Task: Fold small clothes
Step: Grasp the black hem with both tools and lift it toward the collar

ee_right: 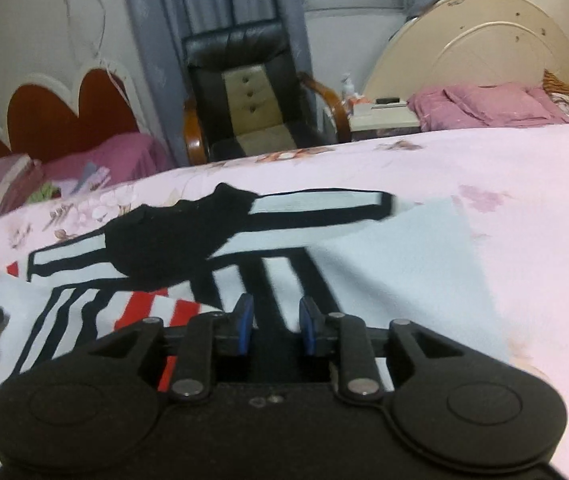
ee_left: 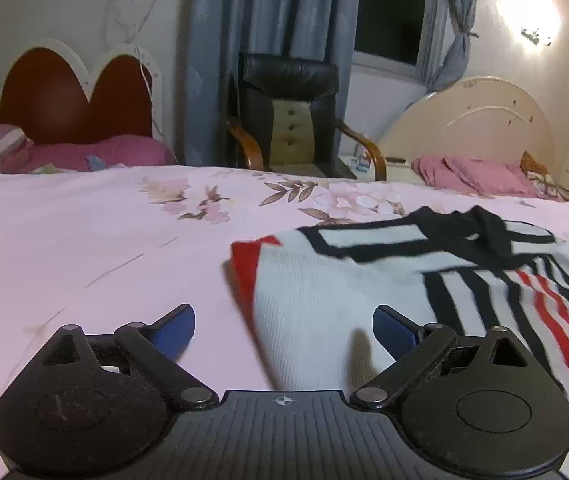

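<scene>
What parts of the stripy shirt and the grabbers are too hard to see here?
- Stripy shirt, left wrist view: its right side is cut off by the picture edge and smeared by motion blur.
- Shirt's near hem, right wrist view: hidden under the right gripper body.
- Right gripper: whether cloth sits between its narrow gap is unclear.
- Left gripper: open; only a dark blurry bit shows in the right wrist view.

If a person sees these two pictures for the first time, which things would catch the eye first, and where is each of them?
First the small white sweater with black and red stripes, lying spread on the pink floral bedsheet. The left gripper is wide open at the garment's left edge, while the right gripper, its fingers only narrowly apart, is over the striped middle. Behind the bed stands a black armchair before grey-blue curtains.
</scene>
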Motion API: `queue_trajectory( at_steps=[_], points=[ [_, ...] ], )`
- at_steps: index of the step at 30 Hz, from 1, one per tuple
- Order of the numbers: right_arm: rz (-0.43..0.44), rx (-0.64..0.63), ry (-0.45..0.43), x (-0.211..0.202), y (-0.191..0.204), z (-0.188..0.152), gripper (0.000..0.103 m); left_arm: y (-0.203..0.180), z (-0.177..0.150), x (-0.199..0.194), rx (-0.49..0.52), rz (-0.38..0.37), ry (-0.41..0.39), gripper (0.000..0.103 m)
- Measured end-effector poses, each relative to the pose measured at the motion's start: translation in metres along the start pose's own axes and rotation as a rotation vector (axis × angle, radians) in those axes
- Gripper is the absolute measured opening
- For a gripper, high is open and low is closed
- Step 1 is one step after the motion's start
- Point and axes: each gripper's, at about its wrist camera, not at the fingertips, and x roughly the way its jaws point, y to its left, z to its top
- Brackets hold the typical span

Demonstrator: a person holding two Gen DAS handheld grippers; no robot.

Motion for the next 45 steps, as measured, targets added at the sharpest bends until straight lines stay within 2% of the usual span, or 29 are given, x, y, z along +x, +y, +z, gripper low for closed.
queue_trajectory(
  at_steps=[7,9,11,14,17,21,23,25,28,31,32,35,38,39,40,41,42,43,45],
  points=[
    [0.024,0.043,0.008,-0.06,-0.036,-0.043,0.043,0.006,-0.06,-0.093,-0.03,0.031,0.015,0.096],
    [0.036,0.065,0.012,-0.079,-0.046,-0.056,0.052,0.004,-0.079,-0.118,-0.043,0.027,0.037,0.096],
    [0.051,0.092,0.018,-0.101,-0.058,-0.069,0.052,0.003,-0.097,-0.142,-0.08,-0.021,0.081,0.095],
    [0.068,0.135,0.035,-0.132,-0.078,-0.091,0.054,-0.002,-0.118,-0.172,-0.154,-0.079,0.14,0.066],
    [0.094,0.185,0.06,-0.162,-0.098,-0.114,0.054,-0.006,-0.138,-0.198,-0.267,-0.149,0.183,0.066],
    [0.149,0.284,0.097,-0.207,-0.13,-0.155,0.054,-0.01,-0.167,-0.216,-0.466,-0.312,0.252,0.066],
    [0.185,0.334,0.125,-0.227,-0.143,-0.178,0.054,-0.016,-0.185,-0.221,-0.543,-0.366,0.265,0.066],
    [0.223,0.358,0.161,-0.241,-0.151,-0.202,0.054,-0.02,-0.197,-0.228,-0.605,-0.4,0.271,0.066],
    [0.282,0.396,0.203,-0.25,-0.155,-0.224,0.053,-0.03,-0.21,-0.237,-0.641,-0.414,0.266,0.066],
    [0.353,0.441,0.208,-0.248,-0.158,-0.233,0.053,-0.036,-0.216,-0.236,-0.66,-0.409,0.242,0.066],
    [0.379,0.455,0.213,-0.245,-0.159,-0.233,0.051,-0.037,-0.216,-0.234,-0.674,-0.41,0.239,0.066],
    [0.452,0.472,0.261,-0.227,-0.154,-0.23,0.034,-0.041,-0.209,-0.228,-0.671,-0.401,0.244,0.066],
    [0.457,0.422,0.282,-0.217,-0.143,-0.226,0.019,-0.048,-0.201,-0.226,-0.621,-0.375,0.261,0.066],
    [0.455,0.405,0.287,-0.215,-0.141,-0.224,0.017,-0.051,-0.199,-0.226,-0.606,-0.37,0.261,0.066],
    [0.456,0.391,0.289,-0.214,-0.138,-0.222,0.016,-0.053,-0.199,-0.227,-0.589,-0.368,0.255,0.063],
    [0.454,0.378,0.288,-0.214,-0.136,-0.222,0.01,-0.054,-0.2,-0.226,-0.579,-0.362,0.253,0.04],
    [0.451,0.364,0.288,-0.214,-0.135,-0.222,0.007,-0.053,-0.204,-0.222,-0.581,-0.344,0.278,0.009],
    [0.448,0.351,0.289,-0.214,-0.133,-0.222,0.007,-0.049,-0.209,-0.221,-0.595,-0.326,0.29,0.006],
    [0.446,0.334,0.288,-0.218,-0.135,-0.224,0.007,-0.043,-0.217,-0.221,-0.653,-0.347,0.261,0.006]
  ],
)
